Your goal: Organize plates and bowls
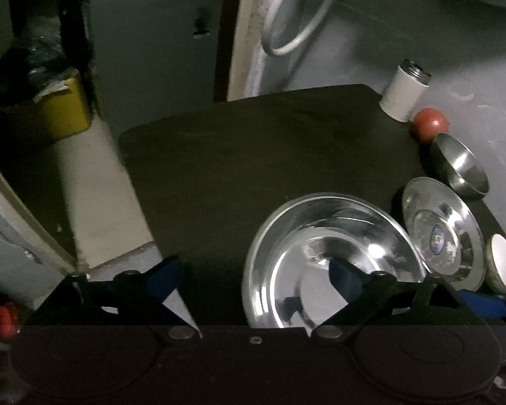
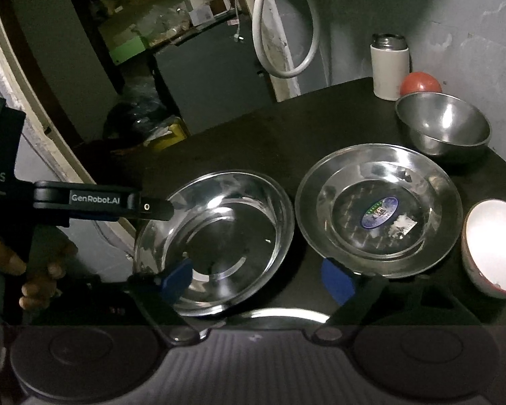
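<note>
A deep steel plate [image 1: 334,256] [image 2: 219,239] lies on the black table [image 1: 253,155] [image 2: 286,128]. A second steel plate with a blue sticker [image 1: 442,233] [image 2: 381,209] lies to its right. A steel bowl [image 1: 462,165] [image 2: 443,128] stands behind it. A white bowl [image 1: 502,263] [image 2: 492,246] stands at the right. My left gripper [image 1: 253,276] is open above the deep plate's left edge. My right gripper [image 2: 256,276] is open and empty above the table's front, between the two plates. Another steel rim [image 2: 280,314] shows just below it.
A white flask [image 1: 404,91] [image 2: 389,67] and a red ball [image 1: 430,123] [image 2: 420,82] stand at the table's back right corner by the wall. A white hose [image 2: 286,33] hangs on the wall. A yellow bin [image 1: 64,108] sits on the floor at the left.
</note>
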`<action>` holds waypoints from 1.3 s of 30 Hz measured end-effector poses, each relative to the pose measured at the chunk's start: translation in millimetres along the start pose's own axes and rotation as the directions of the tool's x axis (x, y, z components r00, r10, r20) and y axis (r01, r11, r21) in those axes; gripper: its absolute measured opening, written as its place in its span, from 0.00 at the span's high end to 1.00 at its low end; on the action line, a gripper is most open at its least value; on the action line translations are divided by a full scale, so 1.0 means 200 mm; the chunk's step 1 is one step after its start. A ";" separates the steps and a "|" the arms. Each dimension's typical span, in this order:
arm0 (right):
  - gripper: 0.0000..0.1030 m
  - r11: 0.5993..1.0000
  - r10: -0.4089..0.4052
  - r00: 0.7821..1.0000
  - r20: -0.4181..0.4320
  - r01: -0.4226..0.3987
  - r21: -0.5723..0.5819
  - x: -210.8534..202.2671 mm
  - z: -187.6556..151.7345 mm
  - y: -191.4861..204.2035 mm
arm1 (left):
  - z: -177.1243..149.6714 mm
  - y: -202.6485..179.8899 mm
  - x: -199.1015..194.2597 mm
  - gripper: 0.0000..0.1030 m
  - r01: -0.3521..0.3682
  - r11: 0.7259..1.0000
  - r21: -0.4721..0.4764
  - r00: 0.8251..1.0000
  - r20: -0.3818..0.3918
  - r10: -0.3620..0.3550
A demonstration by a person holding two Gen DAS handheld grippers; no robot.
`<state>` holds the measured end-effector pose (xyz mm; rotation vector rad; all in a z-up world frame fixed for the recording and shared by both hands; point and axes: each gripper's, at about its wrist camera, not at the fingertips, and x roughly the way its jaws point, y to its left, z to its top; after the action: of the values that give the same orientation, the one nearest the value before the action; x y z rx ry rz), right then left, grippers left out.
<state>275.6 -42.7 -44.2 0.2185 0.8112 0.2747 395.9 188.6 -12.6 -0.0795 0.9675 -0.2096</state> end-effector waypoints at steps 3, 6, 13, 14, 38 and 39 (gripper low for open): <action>0.25 1.000 -0.003 1.000 -0.018 0.004 0.019 0.04 0.01 -0.01 | 0.00 0.00 0.03 0.25 0.021 1.000 0.006 1.000 -0.014 -0.021; 0.32 0.999 -0.002 0.999 -0.033 0.003 0.042 0.06 0.01 -0.02 | 0.00 0.00 0.04 0.40 0.043 0.999 0.004 0.999 -0.024 -0.043; 0.64 0.997 0.003 0.998 -0.060 0.002 0.075 0.12 0.02 -0.04 | -0.01 0.03 0.07 0.68 0.066 0.998 -0.006 0.997 -0.039 -0.066; 0.69 0.997 0.003 0.998 -0.062 0.001 0.078 0.13 0.02 -0.04 | -0.01 0.03 0.07 0.69 0.061 0.998 -0.006 0.997 -0.041 -0.062; 0.80 1.000 -0.001 1.000 0.029 0.000 0.028 0.05 0.03 -0.04 | -0.08 0.09 -0.14 0.89 0.116 0.989 -0.086 0.991 0.070 -0.110; 0.80 1.000 0.002 0.999 0.034 -0.003 0.029 0.03 0.03 -0.04 | -0.08 0.08 -0.15 0.89 0.125 0.988 -0.088 0.990 0.074 -0.119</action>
<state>284.9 -48.7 -47.7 0.2505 0.7820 0.2610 367.5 211.1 -0.2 -0.2295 0.9046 -0.2730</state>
